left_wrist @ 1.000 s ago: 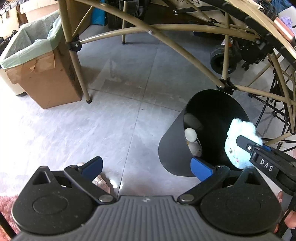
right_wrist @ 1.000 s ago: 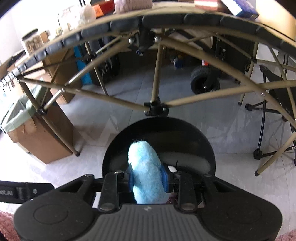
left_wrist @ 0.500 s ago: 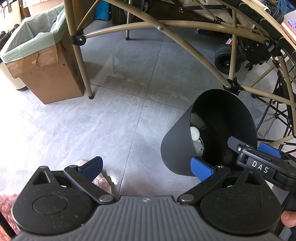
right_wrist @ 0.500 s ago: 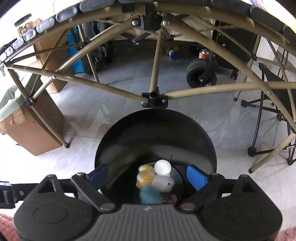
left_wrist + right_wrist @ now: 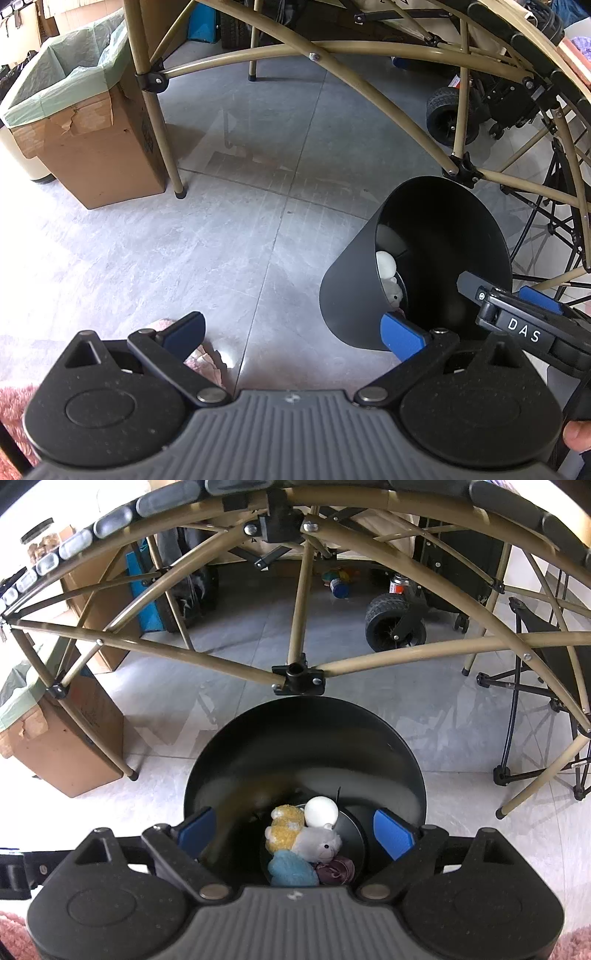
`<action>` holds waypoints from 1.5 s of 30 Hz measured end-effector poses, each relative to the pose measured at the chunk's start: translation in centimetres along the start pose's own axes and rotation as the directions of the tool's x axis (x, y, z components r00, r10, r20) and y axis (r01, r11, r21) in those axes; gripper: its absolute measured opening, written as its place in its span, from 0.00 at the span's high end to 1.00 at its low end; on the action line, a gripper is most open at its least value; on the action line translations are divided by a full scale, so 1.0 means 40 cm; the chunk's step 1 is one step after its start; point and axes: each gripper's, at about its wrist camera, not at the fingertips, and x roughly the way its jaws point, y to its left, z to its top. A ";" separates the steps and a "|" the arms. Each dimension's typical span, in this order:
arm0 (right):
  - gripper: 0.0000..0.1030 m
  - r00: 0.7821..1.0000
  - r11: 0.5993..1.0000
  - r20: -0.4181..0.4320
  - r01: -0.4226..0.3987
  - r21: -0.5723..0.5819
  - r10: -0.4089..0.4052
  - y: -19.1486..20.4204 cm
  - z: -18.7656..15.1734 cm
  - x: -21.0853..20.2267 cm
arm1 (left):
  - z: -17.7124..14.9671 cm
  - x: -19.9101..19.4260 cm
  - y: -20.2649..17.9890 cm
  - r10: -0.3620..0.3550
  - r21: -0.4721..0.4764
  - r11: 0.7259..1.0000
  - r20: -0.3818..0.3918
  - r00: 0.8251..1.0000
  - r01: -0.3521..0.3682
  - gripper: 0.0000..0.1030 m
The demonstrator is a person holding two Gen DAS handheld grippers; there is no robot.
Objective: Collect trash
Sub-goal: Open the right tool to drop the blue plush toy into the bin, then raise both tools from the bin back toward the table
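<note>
The blue fluffy toy [image 5: 291, 868] lies in the black bin [image 5: 388, 760] with other toys, both grippers' fingers wide open and empty, so more pick-ups may remain.

Right gripper [image 5: 293, 830] jaws have just been opening and now stand wide with nothing between them, above the black bin [image 5: 388, 746]. The blue plush [image 5: 291, 867], clamped in them a second ago over the bin mouth, now lies at the bin bottom beside the yellow plush [image 5: 284, 829].
</note>
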 end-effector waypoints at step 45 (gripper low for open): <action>0.00 0.765 0.995 0.643 -0.086 0.054 0.031 -0.189 0.133 -0.416 | 0.137 -0.368 -0.179 -0.144 0.063 0.989 0.540 0.829 0.131 0.00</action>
